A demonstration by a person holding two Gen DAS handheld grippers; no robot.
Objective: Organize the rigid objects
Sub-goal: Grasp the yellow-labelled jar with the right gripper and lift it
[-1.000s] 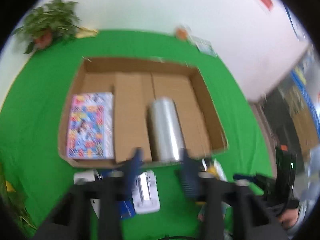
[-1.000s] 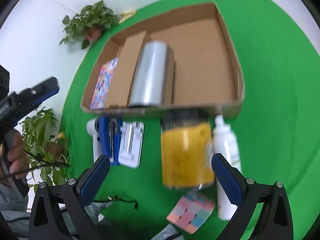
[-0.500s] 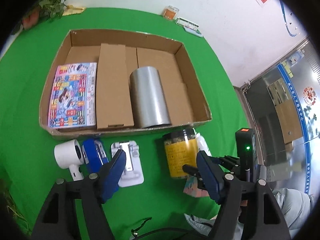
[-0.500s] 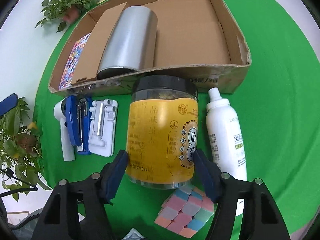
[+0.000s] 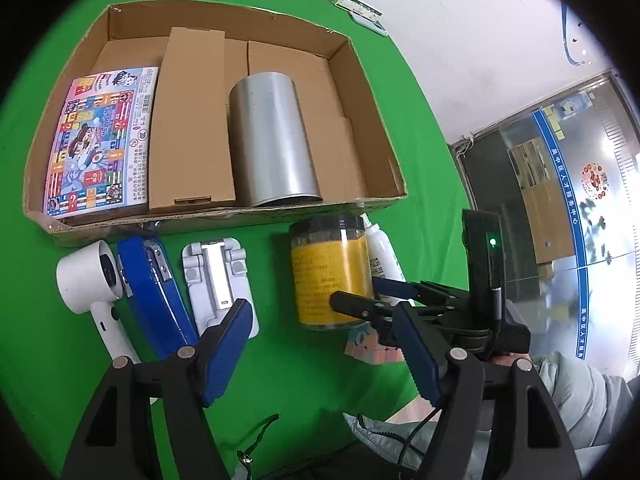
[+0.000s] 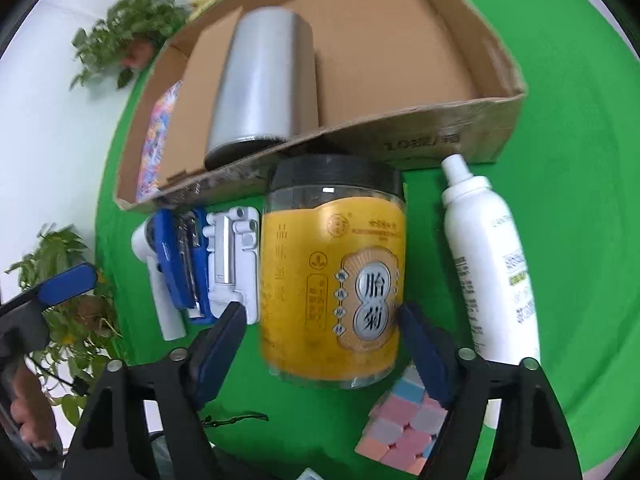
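A yellow-labelled jar (image 6: 332,280) with a black lid lies on the green cloth, lid towards the cardboard box (image 6: 460,128). My right gripper (image 6: 322,312) straddles the jar's lower half. Its jaws are opening, with a thin gap at the left pad. The left wrist view shows the same right gripper (image 5: 360,296) over the jar (image 5: 328,272). My left gripper (image 5: 320,312) hangs open above bare cloth, holding nothing, its left finger beside a white folding stand (image 5: 218,276). In the box lie a silver can (image 5: 272,140) and a colourful game sheet (image 5: 100,140).
Left of the stand lie a blue stapler (image 5: 152,292) and a white handheld device (image 5: 88,280). A white spray bottle (image 6: 488,272) lies right of the jar, with a pastel cube (image 6: 404,428) near its base. Potted plants (image 6: 124,32) stand beyond the cloth. A sleeve (image 5: 560,392) shows at lower right.
My left gripper has opened from nearly shut and tipped down towards the row of objects. My right gripper came down onto the jar, narrowed its wide jaws, then widened them slightly around it.
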